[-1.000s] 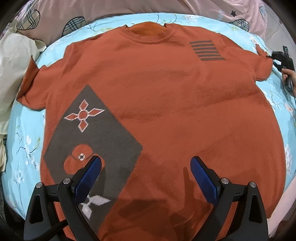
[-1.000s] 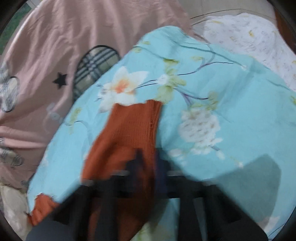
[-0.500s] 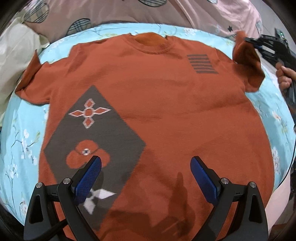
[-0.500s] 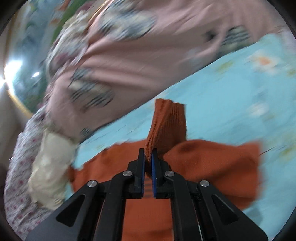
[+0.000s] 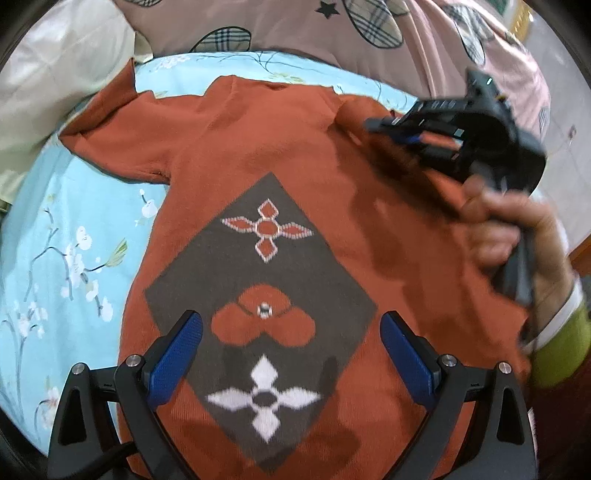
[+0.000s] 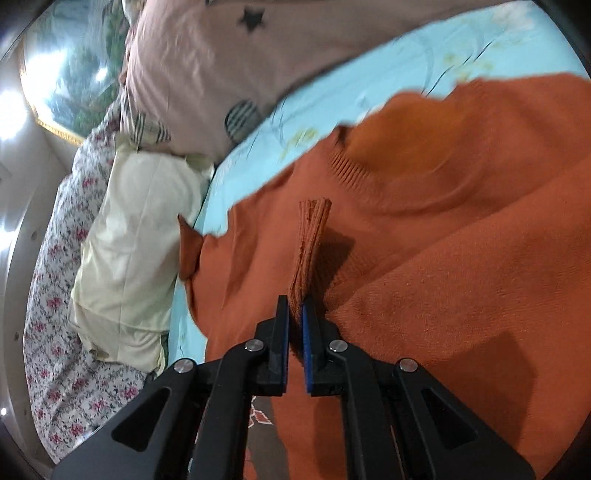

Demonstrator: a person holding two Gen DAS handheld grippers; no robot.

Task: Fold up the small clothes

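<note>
An orange knit sweater with a dark diamond patch lies front up on a light blue floral sheet. My left gripper is open and empty, just above the patch near the hem. My right gripper is shut on the sweater's right sleeve cuff and holds it over the chest, below the collar. In the left wrist view the right gripper and the hand holding it sit over the sweater's right side, which is folded inward. The left sleeve lies spread out.
A pink patterned quilt lies behind the sheet. A cream pillow and a floral cloth lie off the sweater's left sleeve side. The sheet's bare part is at the left in the left wrist view.
My right gripper has lifted the right sleeve and carried it inward over the chest. My left gripper has moved left over the diamond patch and stayed open.
</note>
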